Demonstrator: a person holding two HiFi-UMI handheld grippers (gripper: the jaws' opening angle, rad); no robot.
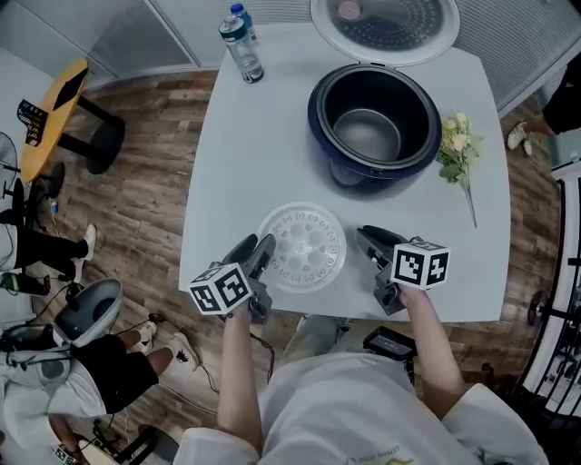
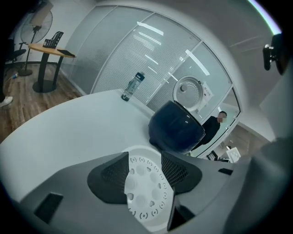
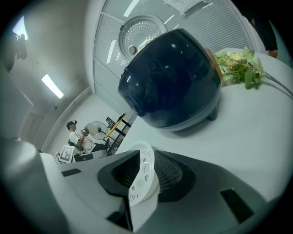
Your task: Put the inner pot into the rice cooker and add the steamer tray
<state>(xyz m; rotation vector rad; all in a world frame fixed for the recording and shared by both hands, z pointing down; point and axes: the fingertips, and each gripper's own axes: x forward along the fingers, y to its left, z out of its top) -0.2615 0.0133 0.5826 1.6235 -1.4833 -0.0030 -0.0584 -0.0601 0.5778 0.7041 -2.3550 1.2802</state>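
You've got two grippers on one steamer tray [image 1: 301,247], lower centre of the head view, near the front edge of the one white table [image 1: 245,163]; can't tell if it rests on the table. Your left gripper [image 1: 259,247] has its jaws spread wide, clamped on the tray's left rim. Your right gripper [image 1: 365,234] has its jaws closer together, pinching the right rim. One rice cooker [image 1: 320,127] sits upper right with its lid [image 1: 386,23] open, and one inner pot [image 1: 368,134] is already inside. One water bottle [image 1: 241,44] is at top centre-left, and one flower sprig [image 1: 457,145] lies right of the cooker.
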